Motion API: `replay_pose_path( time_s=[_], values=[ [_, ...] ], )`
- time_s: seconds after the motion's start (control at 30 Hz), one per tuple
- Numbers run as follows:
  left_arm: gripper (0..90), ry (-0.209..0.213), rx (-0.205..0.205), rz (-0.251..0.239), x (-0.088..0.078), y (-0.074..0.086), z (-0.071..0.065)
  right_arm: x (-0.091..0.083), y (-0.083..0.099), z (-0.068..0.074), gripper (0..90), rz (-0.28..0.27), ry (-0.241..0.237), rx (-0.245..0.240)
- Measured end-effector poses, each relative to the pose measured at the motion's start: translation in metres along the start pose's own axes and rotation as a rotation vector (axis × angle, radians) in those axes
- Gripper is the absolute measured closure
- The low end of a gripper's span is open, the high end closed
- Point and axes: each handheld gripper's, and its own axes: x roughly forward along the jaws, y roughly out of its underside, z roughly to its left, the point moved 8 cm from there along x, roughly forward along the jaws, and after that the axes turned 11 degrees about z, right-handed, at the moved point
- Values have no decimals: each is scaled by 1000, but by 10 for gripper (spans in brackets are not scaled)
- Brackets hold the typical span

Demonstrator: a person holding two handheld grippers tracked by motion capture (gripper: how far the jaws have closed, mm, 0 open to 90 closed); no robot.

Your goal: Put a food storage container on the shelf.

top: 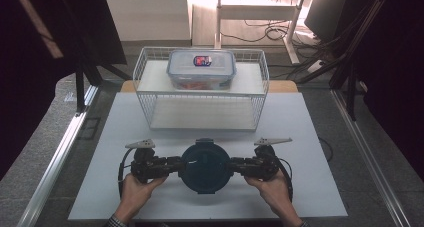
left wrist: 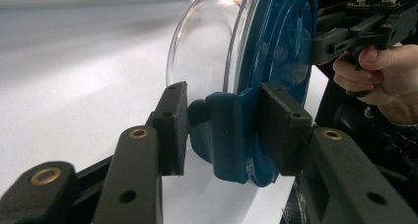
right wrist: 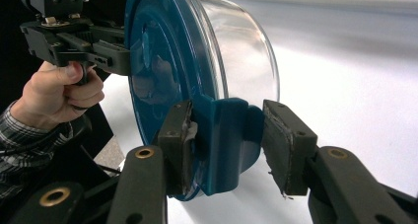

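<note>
A round clear container with a dark blue lid (top: 206, 168) sits on the white table top near the front edge. My left gripper (top: 179, 165) reaches it from the left and my right gripper (top: 234, 165) from the right. In the left gripper view, the left gripper (left wrist: 224, 128) has its pads pressed on a blue side latch (left wrist: 222, 150) of the lid. In the right gripper view, the right gripper (right wrist: 229, 142) clamps the opposite latch (right wrist: 226, 135) the same way. The clear bowl (right wrist: 241, 51) shows behind the lid.
A white wire basket (top: 150, 107) stands behind the round container. A rectangular clear box with a clip lid (top: 201, 67) rests on its upper shelf. Metal rails run along both sides of the white board (top: 310, 137). Dark stands and cables fill the back.
</note>
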Motion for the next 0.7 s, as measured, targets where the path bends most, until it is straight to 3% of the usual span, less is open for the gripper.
replay_pose_path(
  time_s=[0.7],
  values=[
    [566, -42, 61, -64, -29, -58, -9, -29, -53, 10, 565, -75, 22, -64]
  ],
)
